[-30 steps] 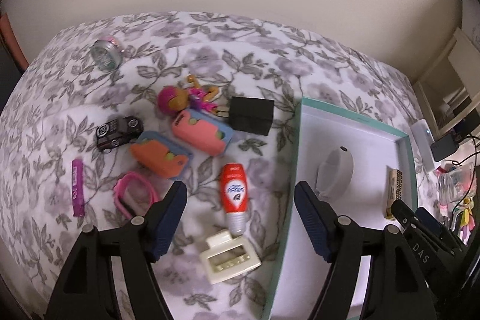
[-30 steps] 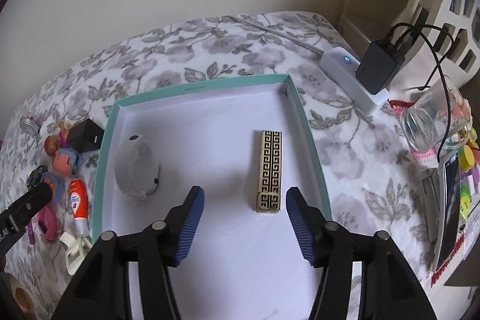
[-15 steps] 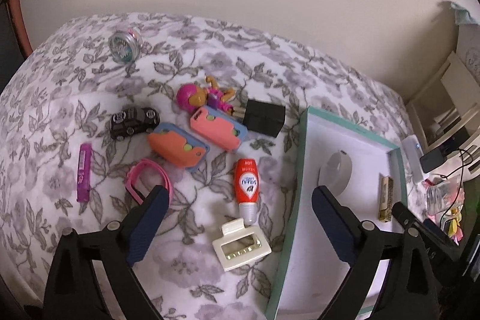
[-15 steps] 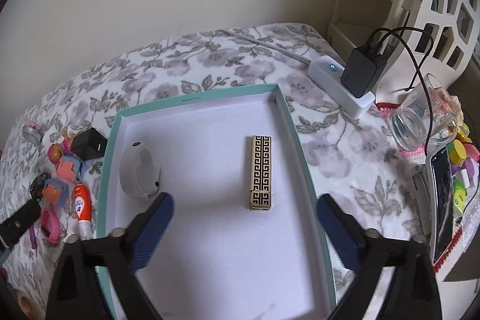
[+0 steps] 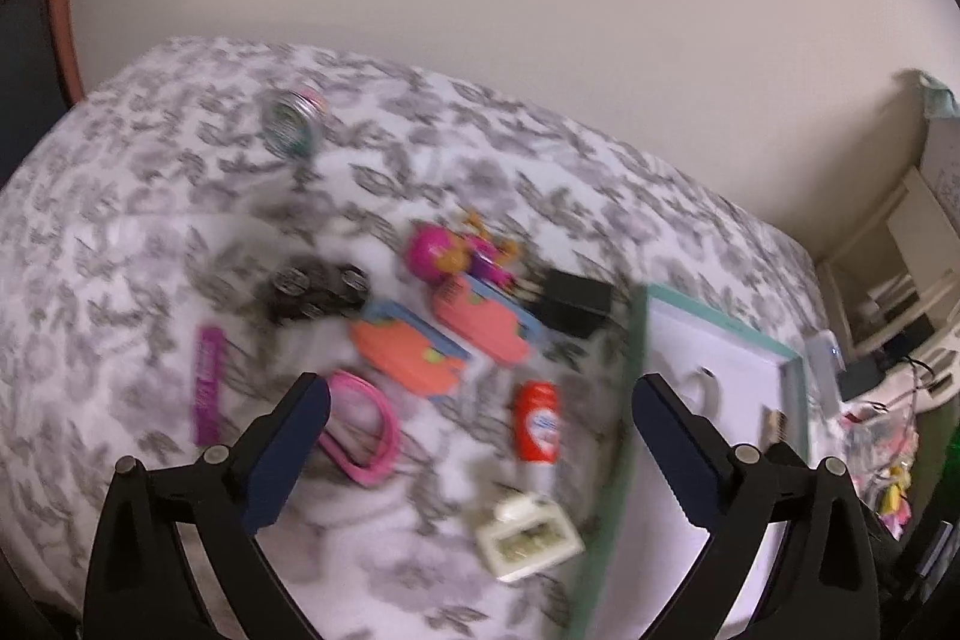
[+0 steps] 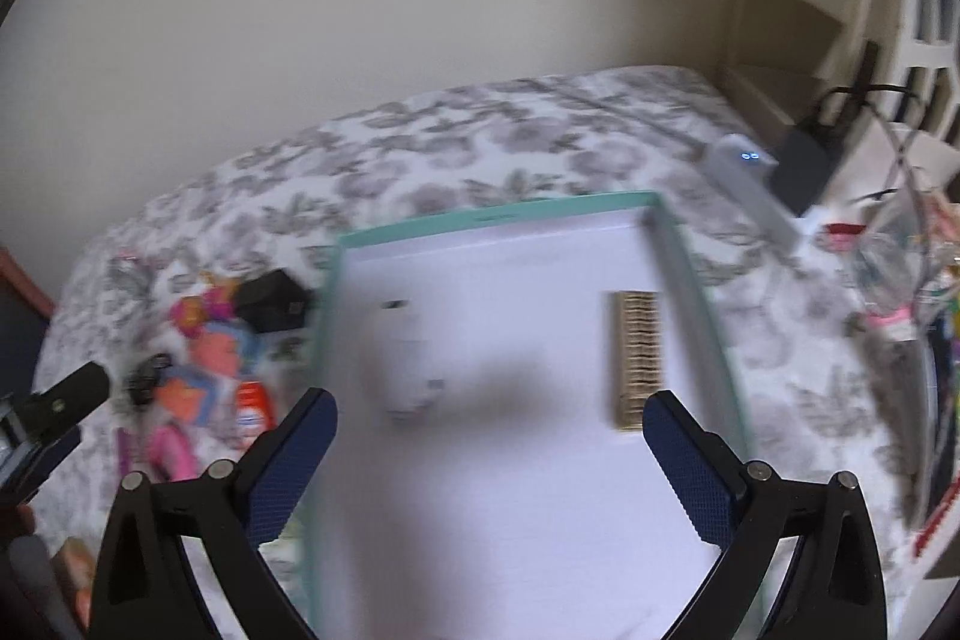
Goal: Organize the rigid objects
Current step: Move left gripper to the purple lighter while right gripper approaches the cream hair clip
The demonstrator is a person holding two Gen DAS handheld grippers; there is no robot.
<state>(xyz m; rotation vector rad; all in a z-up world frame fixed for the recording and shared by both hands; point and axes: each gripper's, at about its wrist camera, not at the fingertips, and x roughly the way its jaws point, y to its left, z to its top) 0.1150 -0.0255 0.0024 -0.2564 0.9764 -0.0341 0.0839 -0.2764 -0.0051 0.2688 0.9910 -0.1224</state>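
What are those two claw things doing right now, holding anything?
Left hand-held gripper: open, holding nothing, above the toys on the bed.
Right hand-held gripper: open, holding nothing, above the teal tray.

Both views are pretty motion-blurred, but here's the stuff. Loose on the floral bed cover: a red tube lying flat, a cream clip just below it, a pink ring, a purple stick, two orange-and-blue cases side by side, a black toy car, a pink doll, a black charger block and a round tin farther back. The teal-rimmed tray holds a gold patterned bar near its right wall and a white rounded thing on the left.
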